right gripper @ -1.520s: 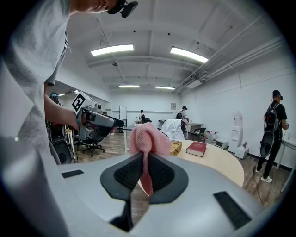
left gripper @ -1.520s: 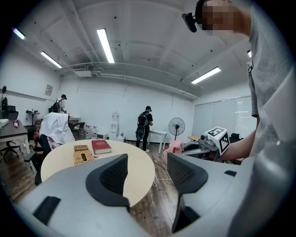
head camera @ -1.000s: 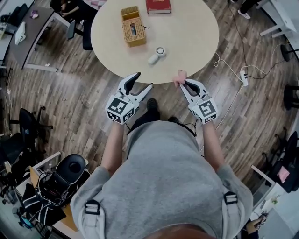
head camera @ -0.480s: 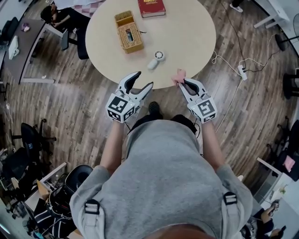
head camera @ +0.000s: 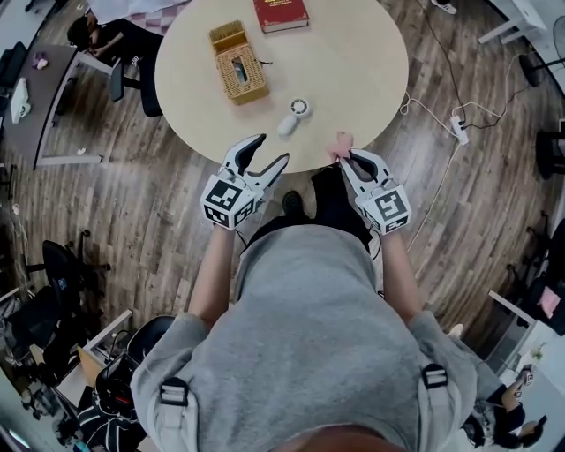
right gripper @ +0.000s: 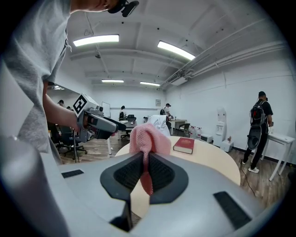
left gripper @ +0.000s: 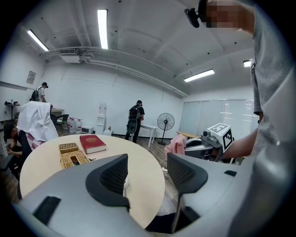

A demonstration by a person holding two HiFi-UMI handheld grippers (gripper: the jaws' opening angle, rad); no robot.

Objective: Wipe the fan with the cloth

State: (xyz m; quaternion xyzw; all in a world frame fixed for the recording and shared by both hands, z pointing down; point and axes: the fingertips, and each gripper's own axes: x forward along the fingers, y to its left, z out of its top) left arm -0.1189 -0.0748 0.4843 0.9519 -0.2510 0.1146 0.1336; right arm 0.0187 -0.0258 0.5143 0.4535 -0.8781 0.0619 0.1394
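A small white hand-held fan lies on the round beige table, near its front edge. My right gripper is shut on a pink cloth and hovers at the table's rim, to the right of the fan. In the right gripper view the cloth bulges above the closed pads. My left gripper is open and holds nothing, just short of the rim, in front of the fan and a little left of it. In the left gripper view a sliver of the fan shows between the jaws.
A wicker basket and a red book sit further back on the table. A cable with a power strip lies on the wood floor at the right. Desks and chairs stand at the left. People stand in the room's background.
Both grippers have edged forward and slightly down toward the table's rim. The right still pinches the cloth, and the left jaws stand as wide as before.
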